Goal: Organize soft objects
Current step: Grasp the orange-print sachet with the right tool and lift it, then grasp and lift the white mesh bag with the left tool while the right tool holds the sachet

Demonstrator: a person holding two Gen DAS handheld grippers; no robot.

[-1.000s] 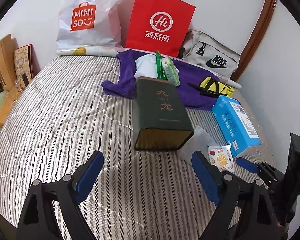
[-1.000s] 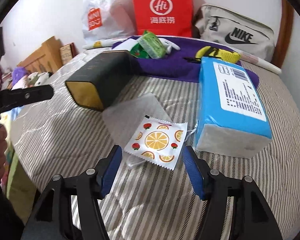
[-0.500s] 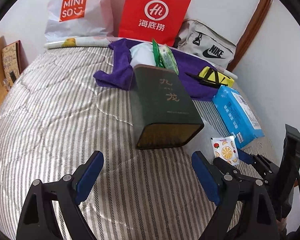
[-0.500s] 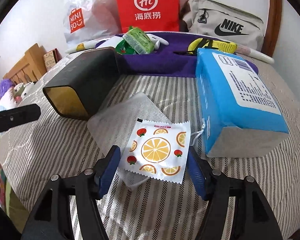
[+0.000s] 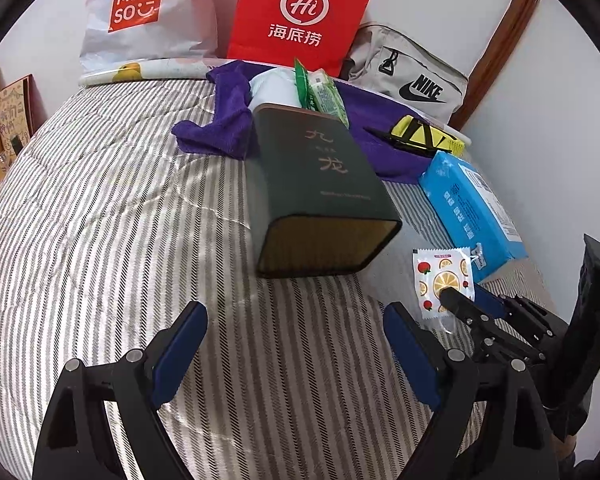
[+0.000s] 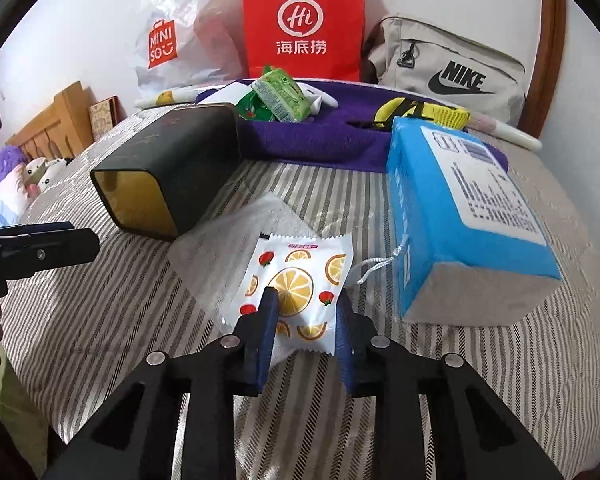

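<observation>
The fruit-print sachet (image 6: 300,284) lies flat on the striped bed cover (image 6: 380,208), long axis running away from the right hand-held gripper (image 6: 306,320), whose blue pads have just been closing and now pinch its near end. It rests partly on a clear plastic bag (image 6: 228,232), between the dark tin box (image 6: 168,168) lying on its side and the blue tissue pack (image 6: 460,216). The left hand-held gripper (image 5: 296,344) stands wide open over bare cover, holding nothing.

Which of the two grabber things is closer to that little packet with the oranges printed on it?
The right. The right gripper has just been closing, its fingers either side of the orange-print packet. The left gripper stands open over bare striped bedding, off to the packet's side, before the dark green tin.
</observation>
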